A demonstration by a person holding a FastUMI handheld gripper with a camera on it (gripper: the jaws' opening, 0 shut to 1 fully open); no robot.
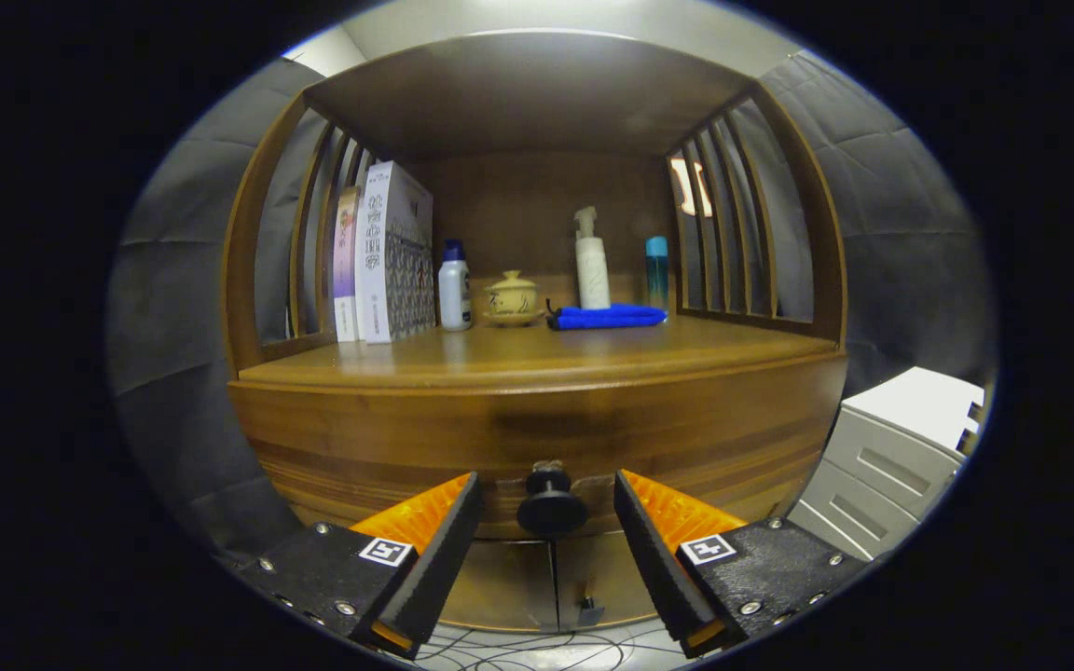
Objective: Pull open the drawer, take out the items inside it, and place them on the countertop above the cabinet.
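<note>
A wooden cabinet fills the view, with a closed drawer front under its countertop. A dark round knob sticks out of the drawer's lower middle. My gripper is open, one finger on each side of the knob, with a gap between each finger and the knob. The drawer's contents are hidden behind its front. Below the drawer are two closed cabinet doors.
On the countertop stand books, a white bottle with a blue cap, a small lidded pot, a white spray bottle, a blue folded cloth and a blue tube. A white drawer unit stands right. Cables lie on the floor.
</note>
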